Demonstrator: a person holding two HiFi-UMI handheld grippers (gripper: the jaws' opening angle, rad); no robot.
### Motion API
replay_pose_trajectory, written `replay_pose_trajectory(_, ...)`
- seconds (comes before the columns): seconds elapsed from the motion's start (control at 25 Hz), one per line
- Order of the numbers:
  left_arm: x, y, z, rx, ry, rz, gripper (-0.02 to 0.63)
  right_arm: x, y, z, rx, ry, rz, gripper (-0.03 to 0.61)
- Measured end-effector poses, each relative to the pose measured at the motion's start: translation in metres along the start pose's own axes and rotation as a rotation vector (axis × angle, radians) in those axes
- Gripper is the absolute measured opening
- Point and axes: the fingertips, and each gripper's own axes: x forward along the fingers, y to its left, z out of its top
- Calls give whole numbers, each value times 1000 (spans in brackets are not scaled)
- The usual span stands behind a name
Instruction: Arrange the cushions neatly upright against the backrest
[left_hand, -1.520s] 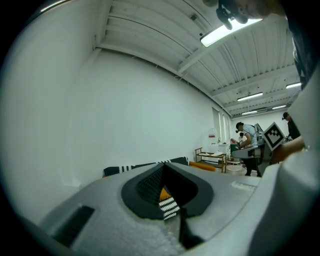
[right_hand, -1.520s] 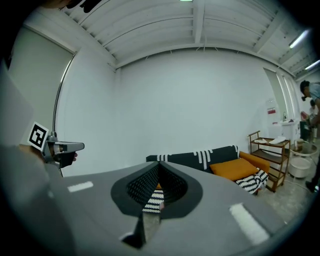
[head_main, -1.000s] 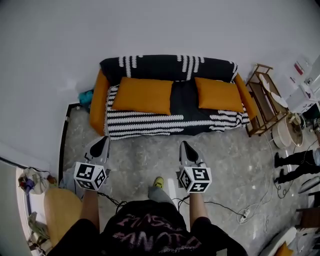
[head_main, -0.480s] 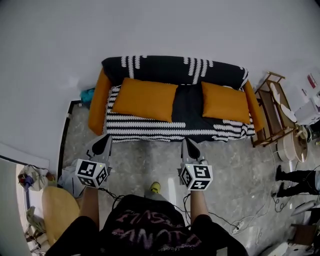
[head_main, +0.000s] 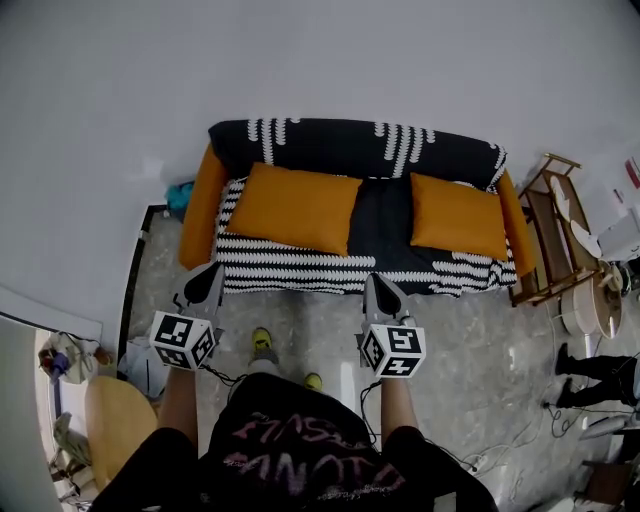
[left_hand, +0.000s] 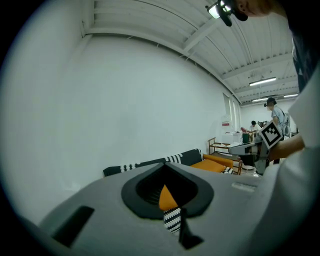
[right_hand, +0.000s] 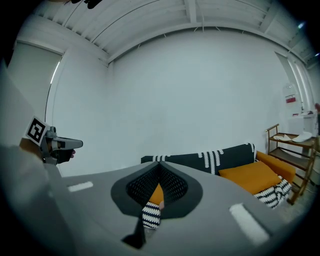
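Two orange rectangular fabric cushions are seen lying flat on the seat of the black sofa with the white-striped cover (head_main: 300, 270), neither propped against its backrest (head_main: 350, 145). The larger left cushion (head_main: 295, 207) lies beyond the gap between the two grippers, its long axis running left to right along the seat. The smaller right cushion (head_main: 458, 215) lies far and to the right of the right gripper (head_main: 378, 290), judged the nearer one to it. The left gripper (head_main: 208, 283) is held by the sofa's near left corner. Both grippers are pressed together, with nothing pinched. Both cushions look soft, plump and slightly rumpled
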Motion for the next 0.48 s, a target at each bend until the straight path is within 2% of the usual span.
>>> replay_pose_trajectory(0.28, 32, 18, -3, -5, -6, -11, 2, 33, -11, -2, 4, 8, -16, 11)
replay_pose_trajectory(0.48, 59, 51, -10, -43, 6, -15, 2, 70, -10, -2, -4, 34, -36, 11)
